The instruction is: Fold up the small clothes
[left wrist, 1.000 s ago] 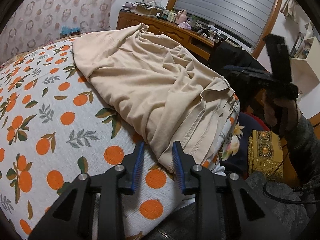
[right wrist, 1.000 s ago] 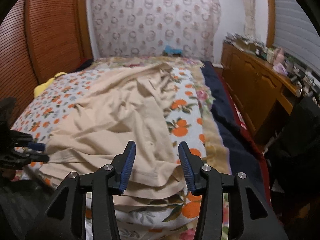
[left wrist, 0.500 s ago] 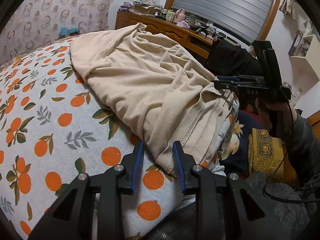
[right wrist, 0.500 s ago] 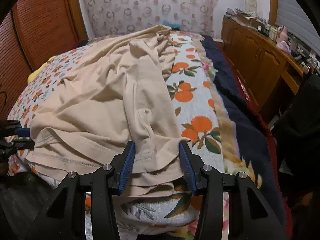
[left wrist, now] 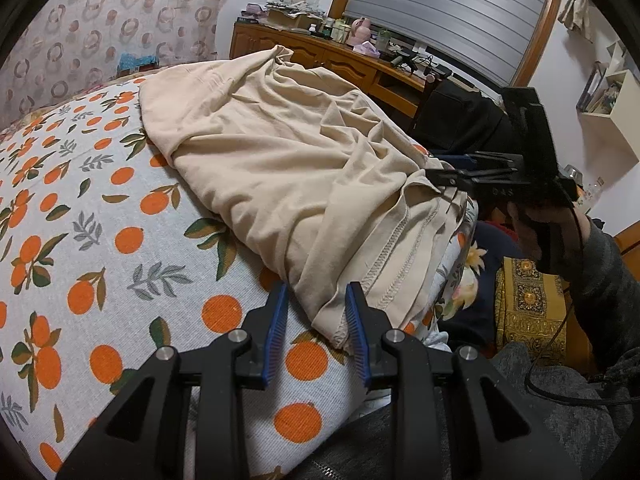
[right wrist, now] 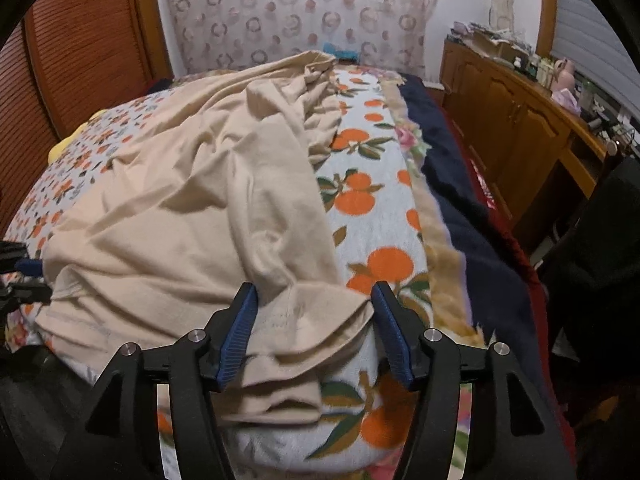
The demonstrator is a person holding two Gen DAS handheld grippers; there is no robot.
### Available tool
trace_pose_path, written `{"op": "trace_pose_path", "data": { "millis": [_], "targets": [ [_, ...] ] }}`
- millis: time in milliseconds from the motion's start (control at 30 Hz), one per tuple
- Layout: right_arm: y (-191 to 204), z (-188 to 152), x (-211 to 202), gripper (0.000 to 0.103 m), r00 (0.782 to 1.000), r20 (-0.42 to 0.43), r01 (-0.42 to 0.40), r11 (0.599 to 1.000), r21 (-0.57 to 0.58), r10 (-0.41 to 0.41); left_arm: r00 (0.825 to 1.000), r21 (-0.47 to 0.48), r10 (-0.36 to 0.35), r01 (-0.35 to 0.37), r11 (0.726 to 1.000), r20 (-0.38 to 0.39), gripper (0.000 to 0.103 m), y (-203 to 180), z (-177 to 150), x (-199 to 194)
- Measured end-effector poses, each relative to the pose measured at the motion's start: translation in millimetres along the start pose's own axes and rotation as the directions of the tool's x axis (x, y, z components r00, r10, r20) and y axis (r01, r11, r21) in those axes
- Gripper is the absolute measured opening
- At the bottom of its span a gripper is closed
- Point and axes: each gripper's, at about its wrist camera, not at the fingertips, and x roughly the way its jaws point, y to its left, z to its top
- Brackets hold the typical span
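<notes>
Beige shirt rumpled at bed's near edge, folding barely begun; left gripper apart astride hem corner, right gripper opening around hem.

Left wrist view: low at bed's near edge, looks down across orange-print bedspread toward wooden dresser, close to beige garment. Right wrist view: near edge too, looks lengthwise toward patterned curtain. Both share garment, bedspread, dresser; each catches other gripper at edge
</notes>
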Motion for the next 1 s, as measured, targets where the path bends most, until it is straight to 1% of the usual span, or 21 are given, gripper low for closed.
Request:
{"op": "trace_pose_path", "data": {
  "millis": [67,100,133,167,200,267,300,367,433,500,567,600,633,667,700,767,800,833,867,900,1000],
  "targets": [
    [7,-3,-3,0.049,1.0,-0.007,-0.024,0.999,-0.027,0.024,1.0,0.008,-0.024,0.024,1.0,-0.004,0.026,-1,0,1],
    [9,-4,-5,0.038,0.999,-0.007,-0.043,0.998,-0.038,0.043,0.999,0.013,-0.033,0.033,0.999,-0.006,0.018,-3,1,2],
    [11,-3,-5,0.028,0.998,-0.008,-0.06,0.997,-0.043,0.06,0.999,0.02,-0.048,0.048,0.999,-0.007,0.004,-4,2,3],
    [13,-2,-4,0.021,0.997,-0.008,-0.077,0.996,-0.045,0.076,0.998,0.021,-0.059,0.059,0.998,-0.001,0.002,-4,4,2],
    [13,-1,-4,0.012,0.995,-0.01,-0.097,0.994,-0.045,0.097,0.998,0.023,-0.059,0.058,0.998,0.009,0.002,-4,6,-1],
    [15,1,-8,0.006,0.992,0.01,-0.126,0.991,-0.041,0.127,0.997,0.023,-0.049,0.048,0.999,0.051,0.001,-4,14,-11],
    [16,3,-14,0.005,0.987,0.045,-0.154,0.987,-0.037,0.155,0.996,0.02,-0.049,0.047,0.999,0.073,0.001,-4,18,-18],
    [19,11,-32,0.005,0.979,0.123,-0.161,0.986,-0.043,0.165,0.99,0.017,-0.034,0.032,0.999,0.133,0.001,-3,33,-38],
    [19,26,-60,0.005,0.96,0.219,-0.172,0.984,-0.039,0.176,0.983,0.022,-0.028,0.024,0.999,0.183,0.001,-2,49,-56],
    [20,43,-83,0.005,0.94,0.285,-0.179,0.983,-0.052,0.186,0.969,0.035,-0.015,0.006,0.999,0.248,0.001,-2,71,-81],
    [21,62,-108,0.005,0.917,0.349,-0.176,0.982,-0.074,0.191,0.947,0.045,-0.004,-0.011,0.999,0.321,0.001,-3,94,-112],
    [23,73,-121,0.004,0.904,0.382,-0.175,0.981,-0.085,0.194,0.939,0.048,0.0,-0.017,0.999,0.344,0.001,-3,100,-121],
    [25,83,-133,0.004,0.89,0.414,-0.165,0.982,-0.095,0.19,0.926,0.054,0.007,-0.029,0.998,0.377,0.001,-3,110,-135],
    [28,93,-144,0.004,0.879,0.432,-0.167,0.979,-0.113,0.2,0.913,0.063,0.013,-0.043,0.997,0.408,0.0,-5,119,-151],
    [30,100,-154,0.004,0.868,0.455,-0.157,0.98,-0.123,0.196,0.903,0.065,0.021,-0.054,0.996,0.428,0.0,-4,125,-160],
    [38,117,-175,0.004,0.844,0.494,-0.151,0.976,-0.156,0.21,0.875,0.079,0.036,-0.085,0.993,0.483,0.0,-7,140,-187],
    [42,125,-186,0.004,0.83,0.52,-0.137,0.977,-0.164,0.204,0.866,0.078,0.046,-0.097,0.992,0.498,0.0,-5,145,-194],
    [47,136,-196,0.004,0.816,0.537,-0.135,0.974,-0.182,0.213,0.853,0.072,0.061,-0.115,0.991,0.518,0.0,-3,153,-204],
    [49,142,-202,0.004,0.808,0.549,-0.13,0.973,-0.193,0.217,0.846,0.07,0.069,-0.124,0.99,0.529,0.0,-1,158,-210],
    [53,154,-208,0.004,0.797,0.567,-0.114,0.974,-0.198,0.208,0.833,0.059,0.087,-0.141,0.988,0.546,0.0,5,167,-218],
    [60,190,-212,0.004,0.787,0.58,-0.104,0.972,-0.211,0.21,0.811,0.025,0.15,-0.199,0.98,0.565,0.0,24,187,-226]
  ]
}}
